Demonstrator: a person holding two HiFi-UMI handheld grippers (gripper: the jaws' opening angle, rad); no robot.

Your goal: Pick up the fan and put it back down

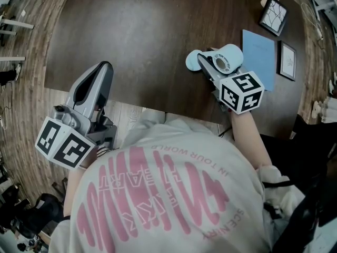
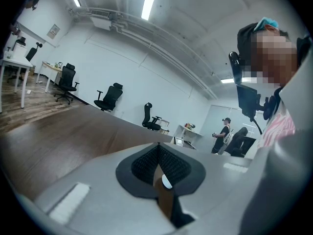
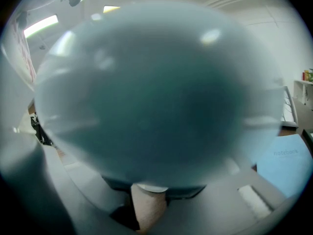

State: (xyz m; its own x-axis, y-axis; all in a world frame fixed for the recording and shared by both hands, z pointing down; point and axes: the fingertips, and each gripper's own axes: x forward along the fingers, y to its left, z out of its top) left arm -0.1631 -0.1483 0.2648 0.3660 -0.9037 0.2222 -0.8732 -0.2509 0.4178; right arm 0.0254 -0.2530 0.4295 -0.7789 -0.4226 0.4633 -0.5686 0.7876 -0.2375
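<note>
Looking at the fan (image 1: 227, 58) first, I see its pale blue round body sitting between the two fingers of the right gripper (image 1: 209, 63), over the dark table (image 1: 147, 41) and not far from its near edge. In the right gripper view the fan is so close that it fills almost the whole picture. The grey fingers (image 3: 254, 195) come up on both sides of it, so the jaws are clamped on its body and stand partly apart because of its width. I cannot tell if the fan's base touches the table or hangs a little above it. Just to the right of the fan lies a blue notebook (image 1: 260, 57), and near it are two framed pictures (image 1: 274, 15). The left gripper (image 1: 101, 73) is well apart from all this, at the table's near edge on the left side, its pads (image 2: 146, 163) pressed together with nothing between them
</note>
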